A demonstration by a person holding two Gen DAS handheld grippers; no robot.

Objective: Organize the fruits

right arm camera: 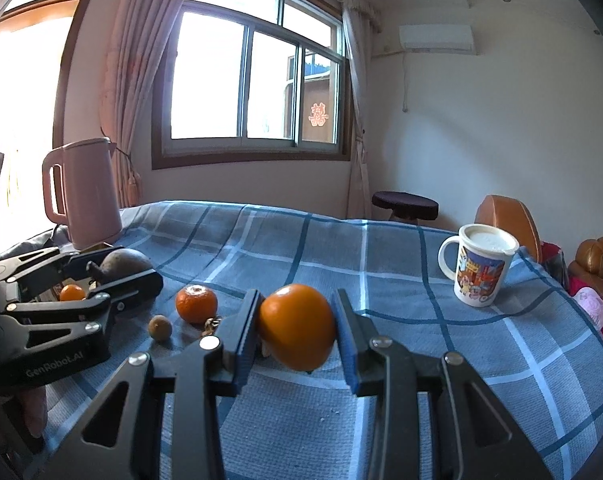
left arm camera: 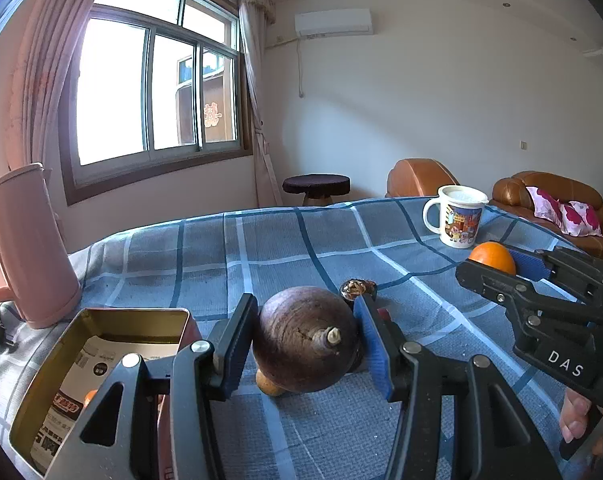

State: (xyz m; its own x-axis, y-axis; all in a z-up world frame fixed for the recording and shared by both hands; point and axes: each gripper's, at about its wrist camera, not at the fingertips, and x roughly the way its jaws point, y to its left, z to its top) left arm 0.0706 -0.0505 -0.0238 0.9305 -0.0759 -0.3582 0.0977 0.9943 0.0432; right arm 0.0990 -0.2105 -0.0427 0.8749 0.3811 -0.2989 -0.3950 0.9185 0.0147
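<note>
Orange [right arm camera: 296, 326] in right claw [right arm camera: 297, 330], lifted.

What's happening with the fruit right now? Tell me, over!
Left hand-held gripper shut on purple fruit. Right hand-held gripper shut on orange. Open tin beside left; path looks clear.

Your left gripper [left arm camera: 305, 344], clamped on the dark round fruit [left arm camera: 307, 338], has the open tin [left arm camera: 101, 320] just to its left and the pink kettle [left arm camera: 25, 248] behind that. Ahead, the checked cloth [right arm camera: 341, 248] lies bare to the far edge. To the right, the mug [right arm camera: 479, 270] stands apart; loose mandarin [right arm camera: 196, 303] and small brown fruit [right arm camera: 159, 326] lie between both grippers.
</note>
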